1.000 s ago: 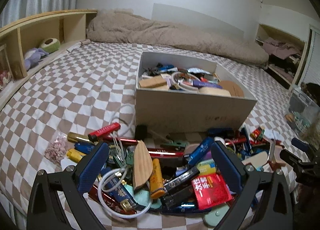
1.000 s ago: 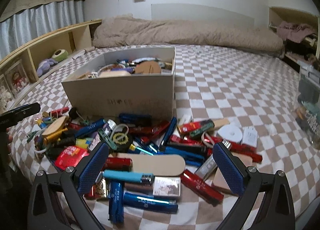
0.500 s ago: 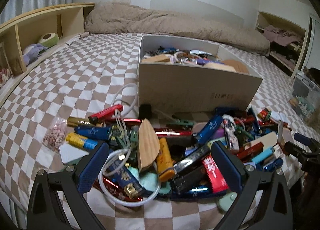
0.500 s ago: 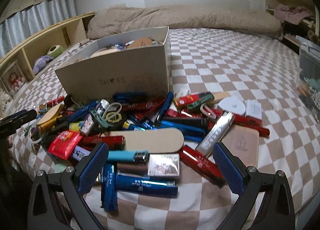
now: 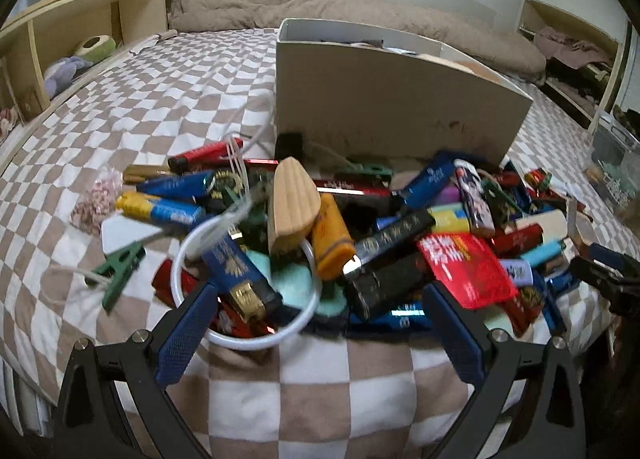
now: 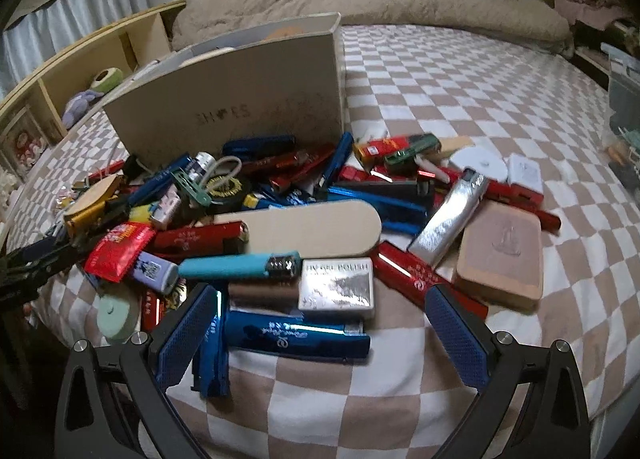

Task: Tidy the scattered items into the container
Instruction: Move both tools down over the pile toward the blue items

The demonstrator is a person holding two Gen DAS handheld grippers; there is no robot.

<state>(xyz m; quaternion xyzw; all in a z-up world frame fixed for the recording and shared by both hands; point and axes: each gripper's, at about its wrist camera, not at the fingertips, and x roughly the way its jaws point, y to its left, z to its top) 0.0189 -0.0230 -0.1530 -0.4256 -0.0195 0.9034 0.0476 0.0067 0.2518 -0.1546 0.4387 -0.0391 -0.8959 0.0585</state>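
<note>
A beige cardboard shoe box stands on the checkered bed, also in the right wrist view. In front of it lies a heap of lighters, packets and small items. My left gripper is open and empty, low over a white ring, a blue lighter and a black lighter. My right gripper is open and empty, low over a blue metallic lighter and a silver box. A teal lighter and a beige oval piece lie just beyond.
A green clothespin and a red packet lie at the heap's sides. A tan flat case lies right. Wooden shelves line the left. A brown duvet lies at the back. The bed edge is near.
Both grippers have dropped lower and moved closer to the heap, which looks larger. The box's inside is now almost hidden behind its front wall. Both stay open.
</note>
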